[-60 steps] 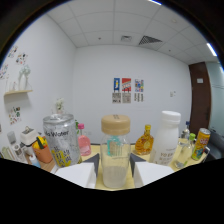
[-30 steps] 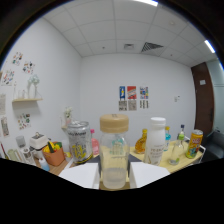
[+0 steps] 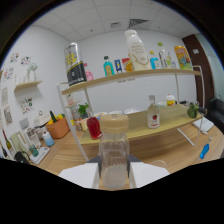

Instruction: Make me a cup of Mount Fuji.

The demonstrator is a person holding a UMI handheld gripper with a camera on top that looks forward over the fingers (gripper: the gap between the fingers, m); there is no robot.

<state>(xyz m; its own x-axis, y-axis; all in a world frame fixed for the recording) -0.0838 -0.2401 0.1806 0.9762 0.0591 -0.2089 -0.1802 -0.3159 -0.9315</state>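
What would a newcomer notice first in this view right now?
The clear bottle with a tan cap, held upright between the tongs, fills the foreground. Beyond it stands a two-tier wooden shelf: a big white bottle and a silver can on top, a red bottle below.

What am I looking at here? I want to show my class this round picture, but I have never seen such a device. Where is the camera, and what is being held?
There is no robot arm. A person carries a hand-held gripper with two fingers, and a wide-angle camera rides on it looking forward, which makes the picture round and bent. The two white fingers show at the bottom. Between them, pressed from both sides, is a clear bottle with a tan cap, lifted in front of a two-level wooden shelf. On the top level stand a silver canister, a tall white bottle and other bottles. The lower level holds a red bottle and a small bottle with a red label. An orange pot sits on the table beside the shelf.
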